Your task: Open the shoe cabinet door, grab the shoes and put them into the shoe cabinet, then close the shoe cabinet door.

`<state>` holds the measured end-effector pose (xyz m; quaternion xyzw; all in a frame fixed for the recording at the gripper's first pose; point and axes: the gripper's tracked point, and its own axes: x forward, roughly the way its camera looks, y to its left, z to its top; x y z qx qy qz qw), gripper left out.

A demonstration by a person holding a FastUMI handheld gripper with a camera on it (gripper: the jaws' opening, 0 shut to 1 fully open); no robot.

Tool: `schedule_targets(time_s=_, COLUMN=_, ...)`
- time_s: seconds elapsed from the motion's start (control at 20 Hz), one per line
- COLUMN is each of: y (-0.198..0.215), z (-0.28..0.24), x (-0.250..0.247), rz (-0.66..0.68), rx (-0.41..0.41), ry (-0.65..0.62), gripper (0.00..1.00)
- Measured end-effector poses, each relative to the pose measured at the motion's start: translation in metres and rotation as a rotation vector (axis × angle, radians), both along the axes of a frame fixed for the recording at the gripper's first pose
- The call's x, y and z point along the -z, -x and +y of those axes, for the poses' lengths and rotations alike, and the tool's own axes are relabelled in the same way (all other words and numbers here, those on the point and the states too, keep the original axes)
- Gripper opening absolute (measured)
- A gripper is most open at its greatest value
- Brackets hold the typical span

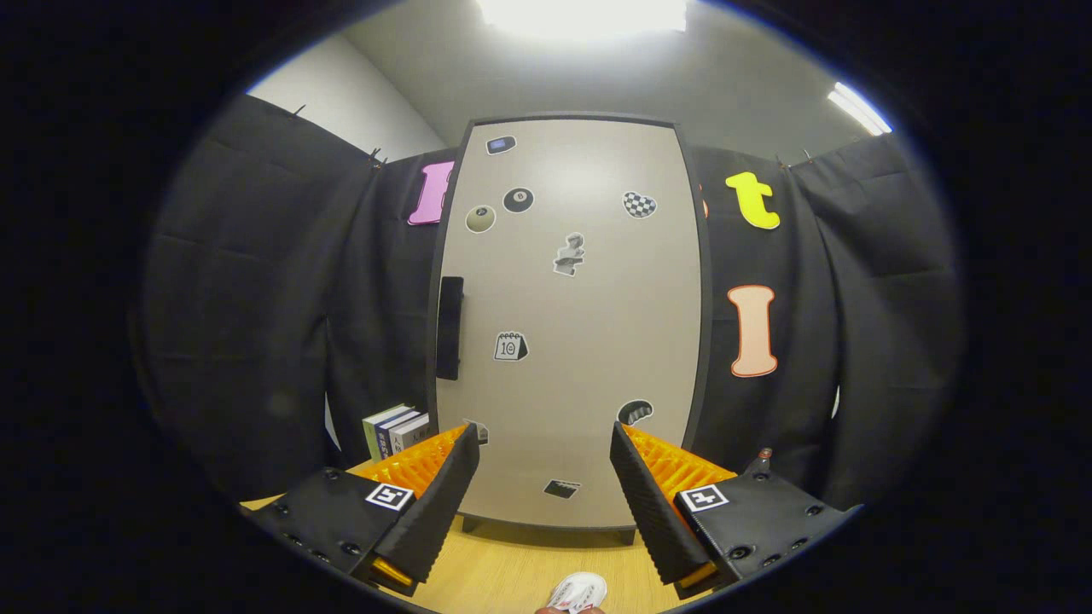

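Note:
A tall beige shoe cabinet [589, 341] with a dark frame stands straight ahead on the wooden floor, its door closed and dotted with stickers. A black vertical handle [449, 327] sits on the door's left edge. My gripper [544, 456] is open, its two fingers spread wide in front of the door's lower part, some way short of it, with nothing between them. The toe of a white shoe [578, 590] with red marks peeks up from the floor just below and between the fingers.
Several books [395, 429] stand upright to the left of the cabinet, behind the left finger. Black cloth walls hang on both sides of the cabinet. A strip of wooden floor [503, 571] lies between the fingers and the cabinet's base.

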<state>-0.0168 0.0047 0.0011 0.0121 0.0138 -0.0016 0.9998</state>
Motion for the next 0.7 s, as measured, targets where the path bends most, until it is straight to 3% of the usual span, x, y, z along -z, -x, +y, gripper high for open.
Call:
schedule_targets(time_s=0.5, y=0.003, z=0.013, x=-0.015, rz=-0.009, rx=-0.019, ry=0.024, gripper=0.97)
schedule_targets(time_s=0.7, y=-0.012, z=0.035, x=-0.036, rz=0.005, rx=-0.090, ry=-0.018, gripper=0.97)
